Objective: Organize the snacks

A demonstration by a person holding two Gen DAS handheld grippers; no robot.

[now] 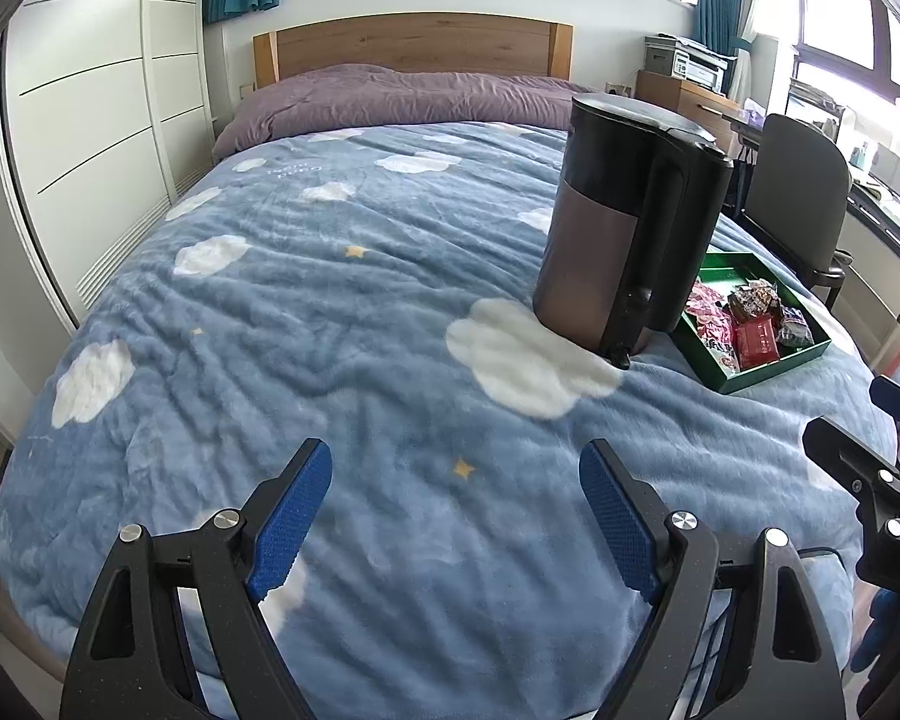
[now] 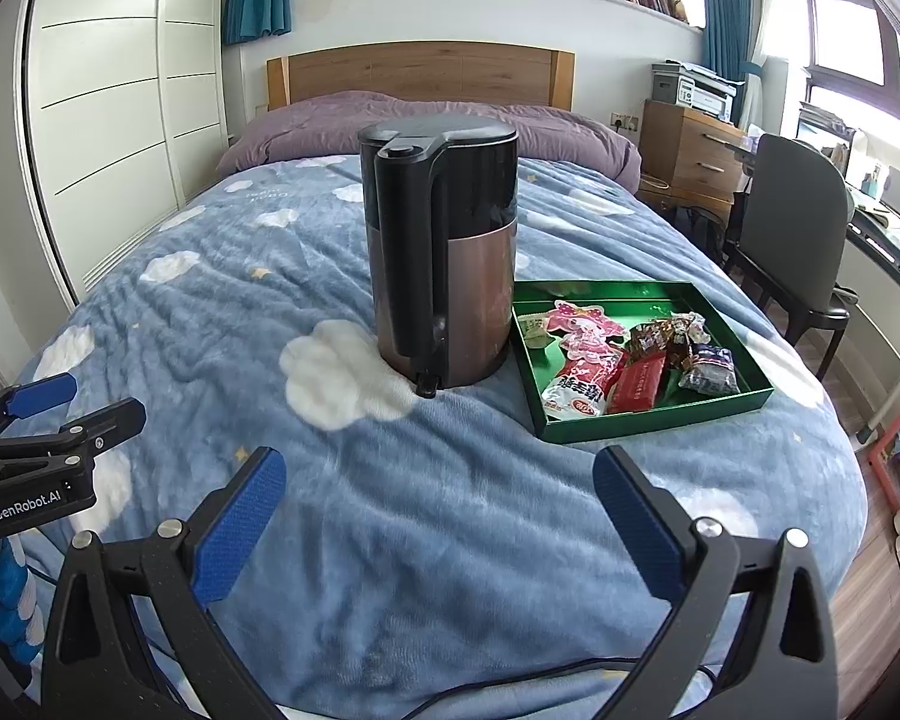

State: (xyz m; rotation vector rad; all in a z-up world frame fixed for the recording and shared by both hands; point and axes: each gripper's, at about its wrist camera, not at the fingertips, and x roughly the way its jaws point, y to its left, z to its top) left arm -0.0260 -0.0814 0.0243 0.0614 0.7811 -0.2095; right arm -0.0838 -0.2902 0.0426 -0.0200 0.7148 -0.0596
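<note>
A green tray [image 2: 594, 425] lies on the bed to the right of a black and bronze kettle [image 2: 444, 252]. It holds several snack packets: a pink and white one [image 2: 582, 354], a red one [image 2: 636, 387], brown ones [image 2: 660, 336] and a dark one [image 2: 711, 369]. The tray also shows in the left wrist view [image 1: 750, 381], partly hidden by the kettle [image 1: 624, 222]. My left gripper [image 1: 456, 480] is open and empty over the blanket near the bed's foot. My right gripper [image 2: 441, 486] is open and empty, in front of the kettle and tray.
The blue cloud-print blanket [image 2: 210, 324] covers the bed. A white wardrobe [image 2: 108, 120] stands at left. A dark chair [image 2: 792, 228], a desk and a wooden drawer unit [image 2: 690, 156] stand at right. The other gripper shows at each view's edge [image 1: 870, 468] [image 2: 48, 438].
</note>
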